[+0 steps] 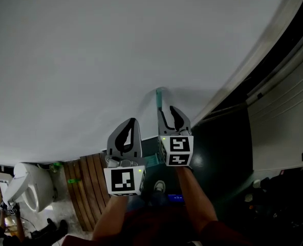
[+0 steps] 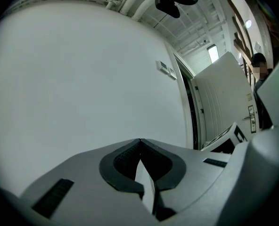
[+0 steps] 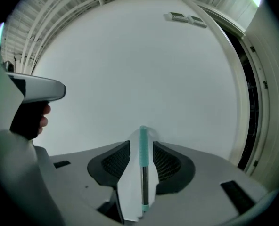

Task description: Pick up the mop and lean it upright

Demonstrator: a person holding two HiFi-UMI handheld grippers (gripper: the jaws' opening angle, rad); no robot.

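Observation:
The mop's handle (image 3: 143,149) stands upright, a dark pole with a teal ribbed grip at its top. In the head view that teal top (image 1: 158,97) shows against the white wall (image 1: 115,45), just beyond my right gripper (image 1: 171,113). My right gripper (image 3: 141,143) is open, with the handle between its jaws and a gap on each side of it. To its left, my left gripper (image 1: 130,126) is shut and holds nothing. In the left gripper view, the left gripper (image 2: 140,140) has its tips together, facing the bare wall. The mop's head is hidden.
A dark doorway and a white ribbed door (image 1: 282,122) lie to the right. Below the grippers I see brown wooden slats (image 1: 87,188), a white rounded container (image 1: 27,188) and my own shoe (image 1: 160,187). A person (image 2: 259,67) stands far right in the left gripper view.

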